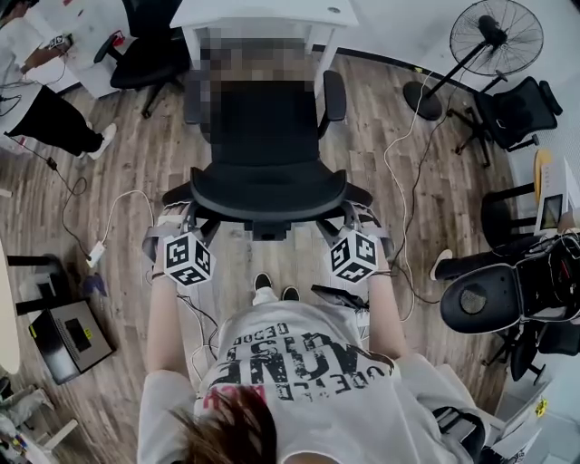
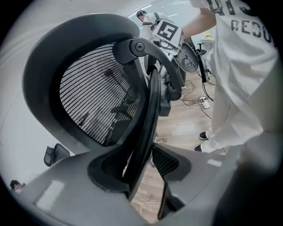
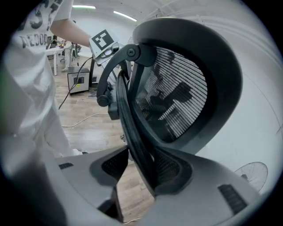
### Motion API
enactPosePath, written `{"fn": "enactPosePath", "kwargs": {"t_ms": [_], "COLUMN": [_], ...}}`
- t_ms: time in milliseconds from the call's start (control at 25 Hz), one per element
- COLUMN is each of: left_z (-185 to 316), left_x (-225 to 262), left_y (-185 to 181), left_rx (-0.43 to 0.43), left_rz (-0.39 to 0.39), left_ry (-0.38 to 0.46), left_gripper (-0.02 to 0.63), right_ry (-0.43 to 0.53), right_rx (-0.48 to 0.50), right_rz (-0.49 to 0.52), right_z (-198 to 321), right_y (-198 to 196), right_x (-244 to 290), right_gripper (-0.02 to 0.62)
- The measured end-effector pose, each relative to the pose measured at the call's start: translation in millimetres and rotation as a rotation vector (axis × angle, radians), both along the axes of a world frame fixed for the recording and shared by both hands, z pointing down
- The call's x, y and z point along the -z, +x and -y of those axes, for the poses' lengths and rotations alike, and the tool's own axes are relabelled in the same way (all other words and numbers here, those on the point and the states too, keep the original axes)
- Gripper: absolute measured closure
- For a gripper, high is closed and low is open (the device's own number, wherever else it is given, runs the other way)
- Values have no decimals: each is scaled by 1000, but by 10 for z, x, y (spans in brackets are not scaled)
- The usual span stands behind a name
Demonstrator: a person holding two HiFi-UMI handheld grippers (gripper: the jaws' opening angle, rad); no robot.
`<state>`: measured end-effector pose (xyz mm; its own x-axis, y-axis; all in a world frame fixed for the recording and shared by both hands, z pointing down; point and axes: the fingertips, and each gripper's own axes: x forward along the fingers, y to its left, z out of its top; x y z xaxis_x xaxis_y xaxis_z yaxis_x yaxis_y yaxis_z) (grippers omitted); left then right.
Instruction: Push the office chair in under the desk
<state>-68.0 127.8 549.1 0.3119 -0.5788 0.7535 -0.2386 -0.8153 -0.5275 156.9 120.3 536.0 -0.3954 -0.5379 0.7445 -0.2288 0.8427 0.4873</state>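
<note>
The black mesh office chair [image 1: 265,127] stands in front of me, its seat facing the white desk [image 1: 263,14] and partly under it. My left gripper [image 1: 184,227] is at the left side of the backrest top and my right gripper [image 1: 356,225] at the right side. In the left gripper view the backrest's black rim [image 2: 148,119] runs between the pads of the left gripper [image 2: 142,173], which is shut on it. In the right gripper view the rim [image 3: 132,128] sits likewise inside the right gripper [image 3: 138,173], shut on it.
A second black chair [image 1: 149,50] stands left of the desk, beside a person [image 1: 36,100]. A standing fan [image 1: 494,41] and another chair [image 1: 517,109] are at the far right. Cables [image 1: 399,181] and a power strip [image 1: 95,254] lie on the wooden floor. Dark equipment [image 1: 507,290] is near right.
</note>
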Motion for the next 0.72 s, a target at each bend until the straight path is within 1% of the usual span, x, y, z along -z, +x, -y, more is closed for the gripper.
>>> {"fn": "enactPosePath", "kwargs": {"t_ms": [160,400,640,720], "left_z": [177,381,488,484], "left_x": [9,5,0,-6], "left_y": [-87,-179,-226,-255], "left_rx": [-7,1,46,70], "left_rz": [5,11,8,13], "left_ry": [-6,-3,-4,15], "left_gripper": [416,416,410,410], "right_ry": [-16,-11,-14,-10], "right_rx": [-22,-25,-16,-11], "right_rz": [-2,0,-6,-8], "right_z": [157,368,492,481], "right_y": [-88,-179,-227,-228], "right_x": [11,12,-12,-13], "right_gripper": [416,416,416,416]}}
